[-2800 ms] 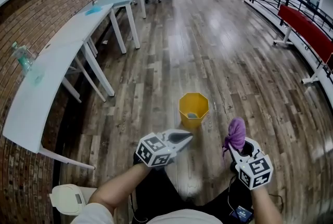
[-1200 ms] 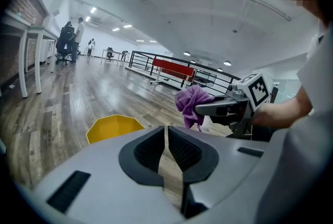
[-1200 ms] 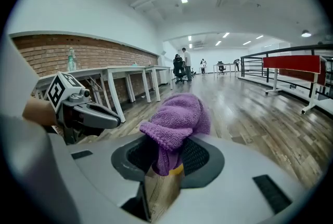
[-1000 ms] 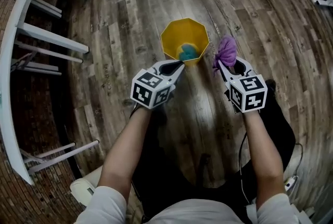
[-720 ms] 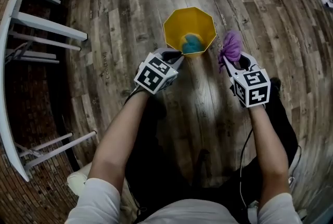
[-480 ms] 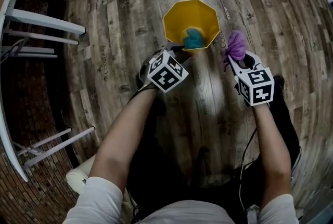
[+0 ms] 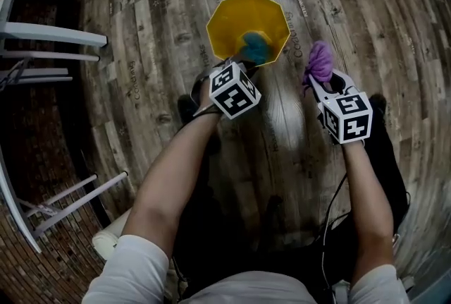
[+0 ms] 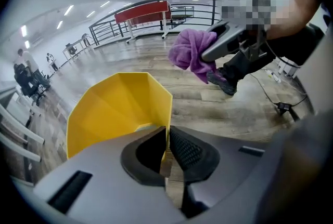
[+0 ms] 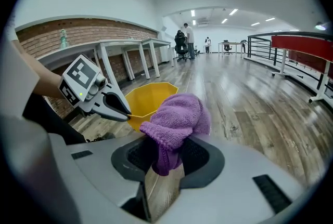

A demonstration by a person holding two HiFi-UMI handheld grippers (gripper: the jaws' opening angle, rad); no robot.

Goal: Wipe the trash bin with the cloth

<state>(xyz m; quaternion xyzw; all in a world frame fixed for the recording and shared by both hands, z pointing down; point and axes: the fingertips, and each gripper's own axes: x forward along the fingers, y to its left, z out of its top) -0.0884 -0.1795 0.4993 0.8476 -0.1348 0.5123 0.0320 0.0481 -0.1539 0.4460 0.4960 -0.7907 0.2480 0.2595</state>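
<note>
Your left gripper [image 8: 167,146] had just closed narrowly on the rim of the yellow faceted plastic bin [image 8: 114,108], mid-frame. Your right gripper [image 9: 165,158] pinched the purple terry cloth [image 9: 177,116]. Wooden plank floor [image 7: 352,13] lay beneath. Only the head view showed a blue object [image 7: 255,47] inside.

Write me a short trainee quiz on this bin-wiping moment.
1. What is between the jaws of the left gripper? A) the rim of the yellow bin B) the cloth C) nothing
2. True or false: the yellow bin is empty.
3. Fill in: the right gripper is shut on a ___ cloth.
Key: 1 A; the jaws have just been closing on it. 2 False; a blue thing lies inside. 3 purple.
</note>
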